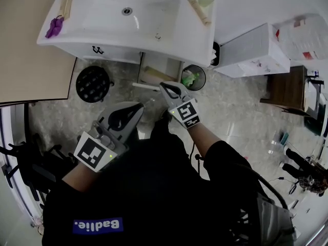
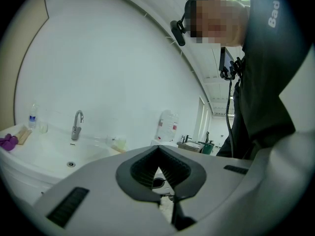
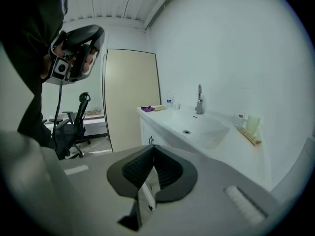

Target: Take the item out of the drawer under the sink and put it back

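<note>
The white sink cabinet (image 1: 110, 49) stands at the top of the head view. Below its basin a drawer (image 1: 147, 86) is pulled out, and a tan, oblong item (image 1: 157, 76) lies inside it. My right gripper (image 1: 165, 87) is shut and empty, with its tips just above the open drawer's front edge. In the right gripper view its jaws (image 3: 153, 147) meet and point along the cabinet front (image 3: 147, 134). My left gripper (image 1: 136, 109) hangs lower left of the drawer, also shut and holding nothing. Its tips (image 2: 157, 148) touch in the left gripper view.
A black round stool (image 1: 93, 83) stands left of the drawer and a small bin with green contents (image 1: 193, 77) to its right. A white box-shaped unit (image 1: 253, 50) and a brown stool (image 1: 287, 88) are at right. A beige door (image 1: 28, 50) is at left, and an office chair (image 3: 78, 119) stands beyond.
</note>
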{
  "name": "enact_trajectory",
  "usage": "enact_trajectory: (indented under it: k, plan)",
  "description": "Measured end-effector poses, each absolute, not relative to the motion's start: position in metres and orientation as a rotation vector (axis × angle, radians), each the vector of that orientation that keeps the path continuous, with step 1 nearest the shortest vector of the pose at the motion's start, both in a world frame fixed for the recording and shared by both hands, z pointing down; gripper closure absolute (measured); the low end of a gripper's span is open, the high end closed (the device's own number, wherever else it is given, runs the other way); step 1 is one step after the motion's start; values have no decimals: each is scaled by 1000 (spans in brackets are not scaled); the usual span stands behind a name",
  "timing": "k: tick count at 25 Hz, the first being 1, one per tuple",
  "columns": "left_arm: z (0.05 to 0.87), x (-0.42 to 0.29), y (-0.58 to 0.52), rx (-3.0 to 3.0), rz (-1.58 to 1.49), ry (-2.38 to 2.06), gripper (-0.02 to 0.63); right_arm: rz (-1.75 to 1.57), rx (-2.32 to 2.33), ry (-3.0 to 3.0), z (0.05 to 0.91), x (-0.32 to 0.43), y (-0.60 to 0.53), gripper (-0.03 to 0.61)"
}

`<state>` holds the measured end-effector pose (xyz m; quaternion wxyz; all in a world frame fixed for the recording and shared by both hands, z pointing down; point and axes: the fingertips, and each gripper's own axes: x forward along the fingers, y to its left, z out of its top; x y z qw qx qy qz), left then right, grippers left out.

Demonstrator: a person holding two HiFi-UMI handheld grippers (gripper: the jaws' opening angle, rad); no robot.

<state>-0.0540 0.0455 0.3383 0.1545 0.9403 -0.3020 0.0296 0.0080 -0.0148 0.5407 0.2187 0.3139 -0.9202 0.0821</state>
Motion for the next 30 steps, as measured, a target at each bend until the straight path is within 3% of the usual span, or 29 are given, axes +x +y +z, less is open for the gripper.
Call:
enact_trajectory:
  k: [30]
  plan:
    - [352,-65,35,2680,96,-926,609,307,787,-2249,696,28,-44,575]
